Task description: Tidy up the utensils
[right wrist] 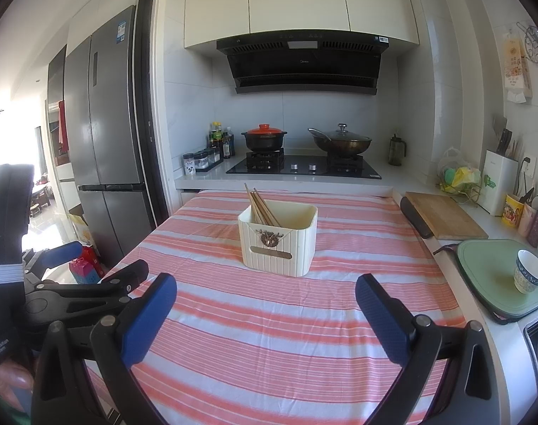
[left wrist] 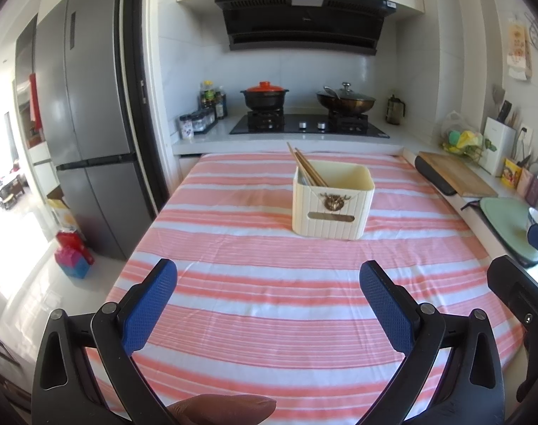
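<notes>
A cream ribbed utensil holder (left wrist: pixel 330 205) (right wrist: pixel 279 239) with a brass ornament stands upright on the pink-and-white striped tablecloth (left wrist: pixel 269 269) (right wrist: pixel 269 318). Several wooden chopsticks (left wrist: pixel 306 166) (right wrist: pixel 261 207) lean in its left compartment, tips up and to the left. Its right compartment looks empty. My left gripper (left wrist: pixel 269 283) hovers over the near part of the table, open, nothing between its blue pads. My right gripper (right wrist: pixel 265 297) is open too, beside the left one, which shows as a black frame (right wrist: pixel 67 283) at the left of the right wrist view.
Behind the table runs a counter with a gas hob (right wrist: pixel 304 166), a red-lidded pot (right wrist: pixel 264 138) and a wok (right wrist: pixel 341 141). To the right lie a wooden cutting board (right wrist: pixel 442 216), a green board (right wrist: pixel 495 276) bearing a cup (right wrist: pixel 529 271), and a knife block (right wrist: pixel 499 180). A fridge (left wrist: pixel 88 124) stands left.
</notes>
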The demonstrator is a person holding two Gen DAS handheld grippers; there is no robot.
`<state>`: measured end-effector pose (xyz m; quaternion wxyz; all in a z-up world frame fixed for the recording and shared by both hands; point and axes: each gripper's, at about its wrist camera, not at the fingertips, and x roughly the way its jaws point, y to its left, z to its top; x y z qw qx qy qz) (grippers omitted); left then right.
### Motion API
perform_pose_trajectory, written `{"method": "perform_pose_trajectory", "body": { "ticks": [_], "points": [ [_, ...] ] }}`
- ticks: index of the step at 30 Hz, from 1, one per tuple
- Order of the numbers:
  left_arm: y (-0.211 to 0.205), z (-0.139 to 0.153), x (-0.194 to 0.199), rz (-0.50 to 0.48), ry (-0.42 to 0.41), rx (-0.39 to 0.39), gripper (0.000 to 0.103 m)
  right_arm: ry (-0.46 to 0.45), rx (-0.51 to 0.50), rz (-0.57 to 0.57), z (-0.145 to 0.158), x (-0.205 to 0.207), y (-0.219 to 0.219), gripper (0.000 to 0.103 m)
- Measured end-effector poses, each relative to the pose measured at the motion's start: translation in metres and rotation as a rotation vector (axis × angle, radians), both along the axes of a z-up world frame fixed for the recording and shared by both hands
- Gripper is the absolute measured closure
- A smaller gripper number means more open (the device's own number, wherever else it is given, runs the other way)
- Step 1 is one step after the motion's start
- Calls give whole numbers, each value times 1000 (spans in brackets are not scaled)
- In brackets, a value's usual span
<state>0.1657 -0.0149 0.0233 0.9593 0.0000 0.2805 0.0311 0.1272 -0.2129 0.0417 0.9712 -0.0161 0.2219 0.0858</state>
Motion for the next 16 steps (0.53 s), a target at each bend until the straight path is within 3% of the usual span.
{"method": "perform_pose_trajectory", "body": {
  "ticks": [16],
  "points": [
    [6, -3, 0, 12, 12, -21, 0, 22, -3, -10, -5, 4, -8, 0]
  ]
}}
